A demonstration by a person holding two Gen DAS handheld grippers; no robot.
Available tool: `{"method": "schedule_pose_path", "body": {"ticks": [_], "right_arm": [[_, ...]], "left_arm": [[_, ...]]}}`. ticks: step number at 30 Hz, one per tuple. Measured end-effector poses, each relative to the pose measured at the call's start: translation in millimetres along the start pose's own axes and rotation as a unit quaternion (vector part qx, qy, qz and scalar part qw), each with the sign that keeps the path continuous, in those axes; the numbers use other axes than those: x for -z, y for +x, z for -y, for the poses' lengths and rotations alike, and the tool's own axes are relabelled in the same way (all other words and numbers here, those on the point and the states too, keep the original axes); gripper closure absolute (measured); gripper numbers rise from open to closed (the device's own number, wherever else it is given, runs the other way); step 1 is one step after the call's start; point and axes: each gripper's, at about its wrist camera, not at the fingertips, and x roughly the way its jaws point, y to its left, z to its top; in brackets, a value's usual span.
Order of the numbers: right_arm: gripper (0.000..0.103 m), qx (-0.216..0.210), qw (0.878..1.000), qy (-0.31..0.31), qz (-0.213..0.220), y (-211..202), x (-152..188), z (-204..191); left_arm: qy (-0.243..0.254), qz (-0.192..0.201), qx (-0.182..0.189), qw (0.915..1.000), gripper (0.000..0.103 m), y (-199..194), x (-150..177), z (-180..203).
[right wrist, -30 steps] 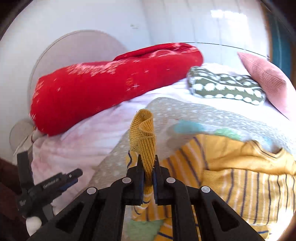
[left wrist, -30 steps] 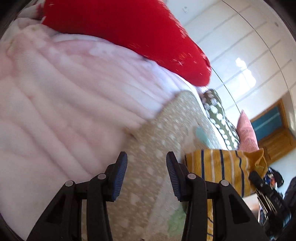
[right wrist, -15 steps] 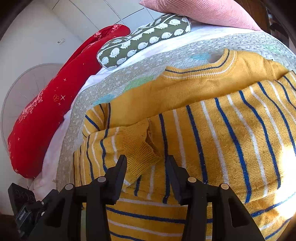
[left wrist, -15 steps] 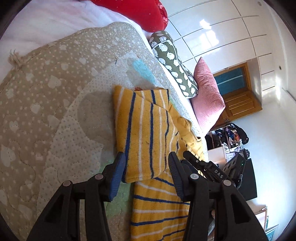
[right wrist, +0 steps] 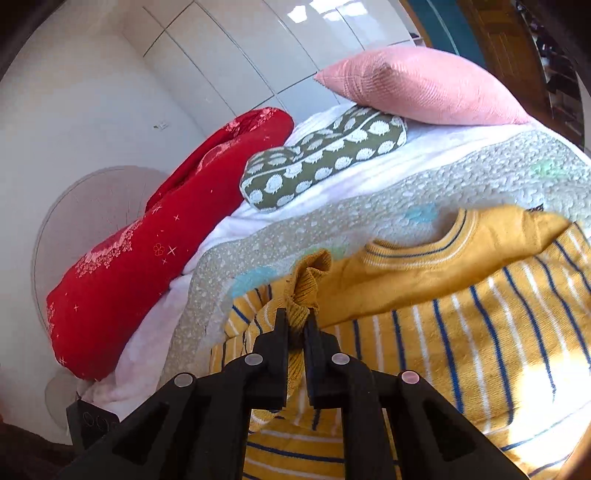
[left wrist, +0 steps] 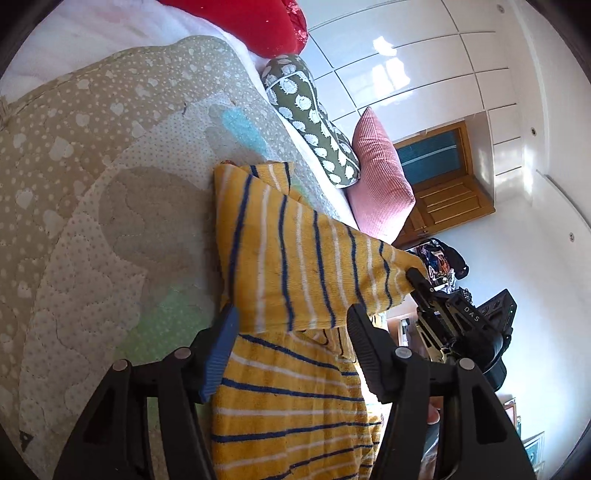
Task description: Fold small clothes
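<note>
A yellow sweater (right wrist: 461,332) with blue and white stripes lies on a quilted bed cover (right wrist: 369,199). One sleeve (left wrist: 303,266) is folded across its body. My right gripper (right wrist: 295,325) is shut on that sleeve's ribbed cuff (right wrist: 308,280), which bunches up above the closed jaws. From the left wrist view, the right gripper (left wrist: 412,277) holds the sleeve end off the sweater. My left gripper (left wrist: 291,317) hangs over the sweater's near edge, its jaws opening. The folded sleeve's edge sits between the blue pads (left wrist: 221,343), which do not press on it.
A red bolster (right wrist: 166,251), a green cushion with a white print (right wrist: 325,155) and a pink cushion (right wrist: 417,88) lie along the back of the bed. White glossy cupboard doors (left wrist: 424,74) and a wooden door (left wrist: 443,177) stand beyond. A pale blanket (left wrist: 92,29) lies under the quilt.
The right gripper let go of the cuff, moved over the sweater, then shut on the cuff again. The left gripper swung from the pale blanket to the sweater and its jaws widened.
</note>
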Motion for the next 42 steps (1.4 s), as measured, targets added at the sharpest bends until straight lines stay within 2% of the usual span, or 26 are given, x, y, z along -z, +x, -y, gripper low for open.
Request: {"method": "schedule_pose_path", "body": {"ticks": [3, 6, 8, 10, 14, 16, 19, 21, 24, 26, 28, 30, 32, 33, 34, 35, 38, 40, 42], "right_arm": [[0.095, 0.029, 0.999, 0.015, 0.028, -27, -17, 29], [0.095, 0.034, 0.998, 0.037, 0.036, -45, -25, 58], [0.095, 0.026, 0.998, 0.051, 0.037, -52, -28, 71], [0.095, 0.018, 0.997, 0.063, 0.039, -58, -29, 79], [0.095, -0.002, 0.997, 0.075, 0.033, -67, -31, 89], [0.095, -0.009, 0.996, 0.078, 0.037, -75, -32, 93], [0.095, -0.025, 0.995, 0.086, 0.043, -88, -36, 96], [0.095, -0.031, 0.994, 0.088, 0.050, -99, -37, 97], [0.095, -0.033, 0.994, 0.087, 0.058, -115, -35, 101], [0.095, -0.033, 0.994, 0.088, 0.059, -121, -31, 108], [0.095, -0.029, 0.994, 0.084, 0.057, -124, -27, 113], [0.095, -0.021, 0.995, 0.078, 0.052, -120, -22, 118], [0.095, -0.018, 0.996, 0.081, 0.042, -111, -17, 124], [0.095, -0.016, 0.996, 0.084, 0.039, -106, -15, 127], [0.095, -0.009, 0.996, 0.085, 0.038, -101, -13, 131], [0.095, -0.001, 0.996, 0.084, 0.037, -96, -10, 134], [0.095, 0.012, 0.995, 0.093, 0.025, -86, 3, 147], [0.095, 0.034, 0.995, 0.098, 0.014, -80, 13, 159], [0.095, 0.059, 0.993, 0.105, 0.000, -72, 20, 175]], "left_arm": [[0.013, -0.021, -0.006, 0.9997, 0.042, 16, 8, 16], [0.023, -0.073, 0.009, 0.9970, 0.042, 52, 17, 35], [0.032, -0.117, 0.018, 0.9924, 0.042, 83, 24, 49], [0.015, -0.153, 0.020, 0.9878, 0.042, 105, 35, 58], [0.012, -0.156, 0.040, 0.9869, 0.042, 110, 53, 73], [-0.004, -0.170, 0.048, 0.9843, 0.038, 120, 59, 75], [-0.038, -0.180, 0.066, 0.9808, 0.030, 141, 60, 75], [-0.043, -0.184, 0.061, 0.9801, 0.030, 156, 54, 78], [-0.051, -0.166, 0.064, 0.9827, 0.030, 158, 39, 80], [-0.036, -0.139, 0.038, 0.9890, 0.030, 151, 21, 81], [-0.042, -0.111, 0.010, 0.9929, 0.030, 139, 2, 73], [-0.045, -0.081, -0.021, 0.9955, 0.036, 125, -18, 63], [-0.034, -0.055, -0.049, 0.9967, 0.052, 113, -33, 55], [-0.021, -0.046, -0.067, 0.9965, 0.056, 108, -38, 52], [-0.009, -0.042, -0.084, 0.9956, 0.065, 104, -38, 48], [-0.003, -0.041, -0.097, 0.9945, 0.068, 100, -37, 42], [-0.006, -0.052, -0.132, 0.9899, 0.069, 92, -28, 18], [-0.014, -0.056, -0.132, 0.9895, 0.069, 86, -22, 6], [-0.021, -0.057, -0.115, 0.9915, 0.069, 80, -20, 2]]}}
